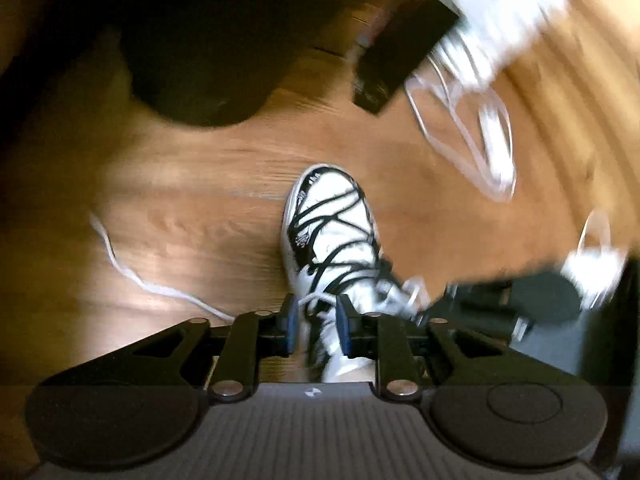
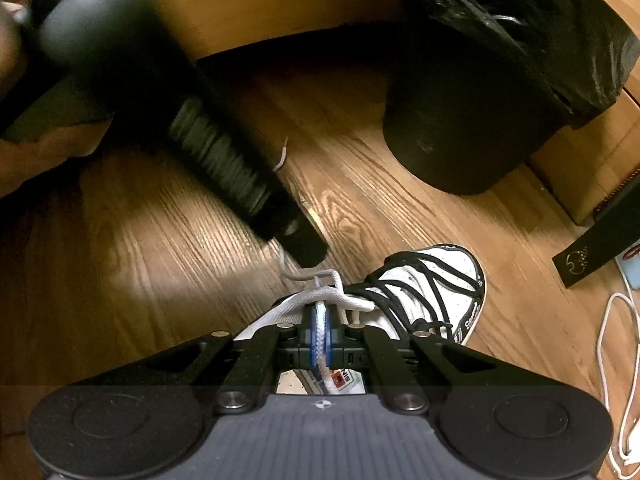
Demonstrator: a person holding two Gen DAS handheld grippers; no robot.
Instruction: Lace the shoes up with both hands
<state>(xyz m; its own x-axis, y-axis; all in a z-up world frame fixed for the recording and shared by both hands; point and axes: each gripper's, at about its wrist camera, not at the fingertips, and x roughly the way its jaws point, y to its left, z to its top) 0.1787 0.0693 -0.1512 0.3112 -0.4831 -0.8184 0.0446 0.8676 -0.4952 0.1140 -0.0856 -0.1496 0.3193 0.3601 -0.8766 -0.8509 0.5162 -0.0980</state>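
The white low sneaker with black zigzag cords (image 2: 432,296) stands on the brown wood-plank floor (image 2: 160,240), toe pointing away from both cameras. The right tool (image 2: 320,338) is clamped shut on a white braided shoelace (image 2: 320,334), which runs up between its blue pads from the tongue area; held this way, the strand stays taut and out of the way while the other end is worked. The left tool (image 1: 314,320) sits low over the shoe's collar with its jaws parted a little, and a white lace strand (image 1: 316,301) crosses the gap between them. The pads do not appear to be pressing on it (the left view is heavily blurred, so contact is hard to judge). Its free end trails away across the floor to the left. My reading is that the left tool is placed to take or release that strand for the next crossing. A black bin (image 2: 480,100) stands beyond the toe.
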